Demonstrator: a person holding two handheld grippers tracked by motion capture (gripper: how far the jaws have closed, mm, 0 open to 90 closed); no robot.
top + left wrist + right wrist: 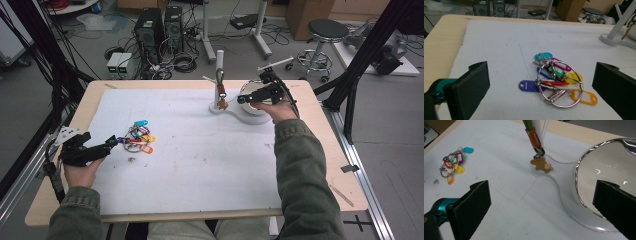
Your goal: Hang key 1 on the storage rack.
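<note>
Landmark: white mat (200,165). Near left edge of mat, left gripper (102,148), jaws wide apart, nothing between them. Just ahead on mat, bunch of key tags (556,83) on metal ring, bare mat all around it. Far right corner of mat: white stand (219,75) with hanging keychain (540,163); right gripper (250,97) beside it, jaws apart, empty, over shiny bowl (604,167).

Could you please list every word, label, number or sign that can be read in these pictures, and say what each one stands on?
No text can be read anywhere.
Key tags: the coloured plastic tags have label windows, but any writing in them is too small and blurred to read.
Keychain hanging on the white stand: its brown strap and bear-shaped charm show no legible marking.
Grey boxes on the floor behind the table: too far off to read.
</note>
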